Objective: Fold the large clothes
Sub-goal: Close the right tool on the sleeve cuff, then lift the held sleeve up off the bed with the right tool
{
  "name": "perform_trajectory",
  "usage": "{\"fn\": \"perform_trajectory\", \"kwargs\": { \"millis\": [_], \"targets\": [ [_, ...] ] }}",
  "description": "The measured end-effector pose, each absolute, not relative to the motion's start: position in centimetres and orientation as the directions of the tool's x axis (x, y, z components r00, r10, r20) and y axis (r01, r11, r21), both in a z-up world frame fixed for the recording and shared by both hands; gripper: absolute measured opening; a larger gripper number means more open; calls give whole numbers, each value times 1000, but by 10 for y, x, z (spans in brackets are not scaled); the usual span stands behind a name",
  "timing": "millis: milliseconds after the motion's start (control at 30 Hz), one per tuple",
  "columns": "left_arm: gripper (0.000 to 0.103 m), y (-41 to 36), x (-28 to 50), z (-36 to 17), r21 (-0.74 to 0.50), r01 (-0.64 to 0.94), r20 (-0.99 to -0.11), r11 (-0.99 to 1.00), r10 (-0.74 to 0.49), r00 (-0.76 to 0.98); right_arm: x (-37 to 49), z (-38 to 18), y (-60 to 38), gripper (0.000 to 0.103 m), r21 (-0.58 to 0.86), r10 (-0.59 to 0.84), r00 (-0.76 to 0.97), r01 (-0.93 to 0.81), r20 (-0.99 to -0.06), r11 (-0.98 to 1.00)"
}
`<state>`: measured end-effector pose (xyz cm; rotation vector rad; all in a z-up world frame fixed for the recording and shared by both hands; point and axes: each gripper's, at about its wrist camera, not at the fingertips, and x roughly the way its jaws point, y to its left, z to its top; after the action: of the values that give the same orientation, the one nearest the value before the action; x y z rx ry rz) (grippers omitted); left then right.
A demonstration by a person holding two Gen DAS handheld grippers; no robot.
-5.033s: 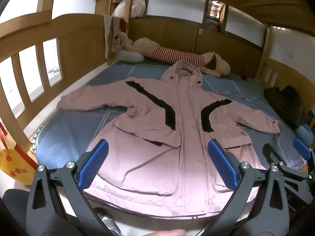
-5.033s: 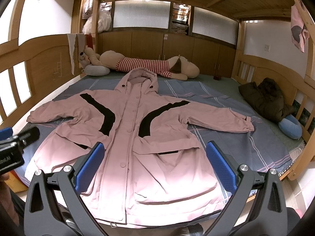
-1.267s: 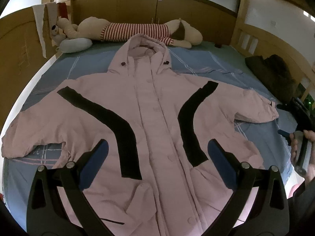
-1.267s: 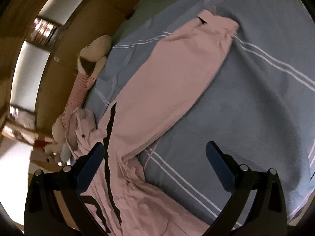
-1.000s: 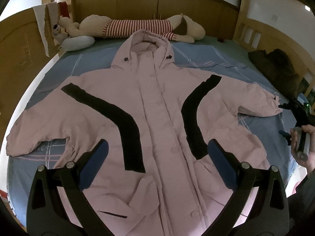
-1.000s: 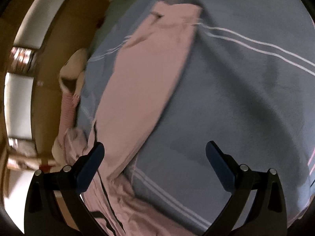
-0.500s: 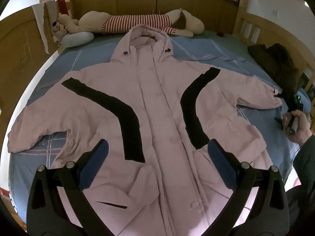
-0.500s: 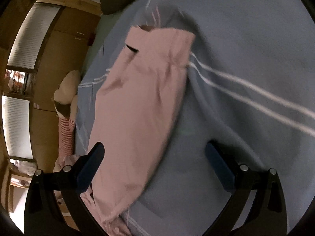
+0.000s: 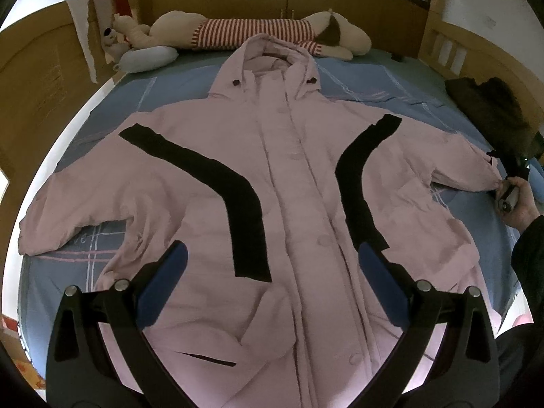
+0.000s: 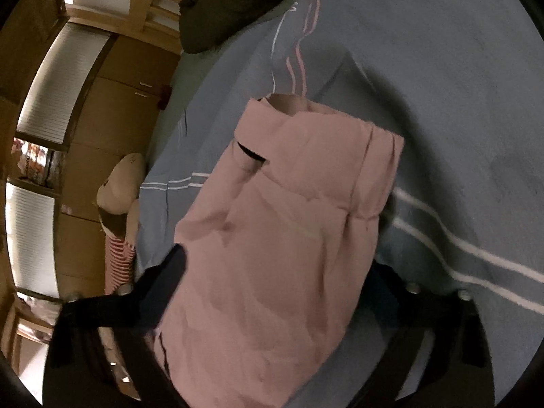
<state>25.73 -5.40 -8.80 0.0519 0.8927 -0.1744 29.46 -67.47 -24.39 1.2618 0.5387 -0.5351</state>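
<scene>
Closing right gripper [image 10: 272, 282] straddling sleeve [image 10: 282, 238] (plush toy [image 9: 258, 34] beyond)

I can read no writing anywhere from either of my cameras. The pink coat [image 9: 292, 204] carries no readable label or brand, and neither does the bed sheet [image 9: 367, 78]. Some marks show on the orange bag [image 9: 20, 363] at the bed's edge, but they are too small to make out.

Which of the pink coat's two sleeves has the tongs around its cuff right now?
The sleeve on the right of the left camera's picture, beside the dark clothes. The right tongs are closing around its cuff; the other sleeve lies untouched.
</scene>
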Motion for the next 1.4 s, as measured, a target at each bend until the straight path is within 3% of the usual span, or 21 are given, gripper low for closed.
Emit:
{"fn": "perform_trajectory", "kwargs": {
  "millis": [33,67,267,867,1400],
  "targets": [
    [101,-54,257,-87,-26,170,-777,985,-127,616,296,-248,-678,35,727,-78,754,651,-652,220],
    [101,-53,257,-86,-25,167,-775,986,-125,619,297,-254,-681,28,737,-59,759,645,-648,203],
    [101,-46,255,-84,-19,147,-772,989,-108,627,297,-246,-678,11,746,-80,774,628,-628,223],
    [101,-19,235,-64,-17,77,-746,997,-64,663,282,-204,-660,9,785,-152,811,586,-566,203],
    [101,6,222,-60,-24,59,-733,998,-58,678,285,-75,-599,9,843,-151,931,365,-332,396]
  ]
}}
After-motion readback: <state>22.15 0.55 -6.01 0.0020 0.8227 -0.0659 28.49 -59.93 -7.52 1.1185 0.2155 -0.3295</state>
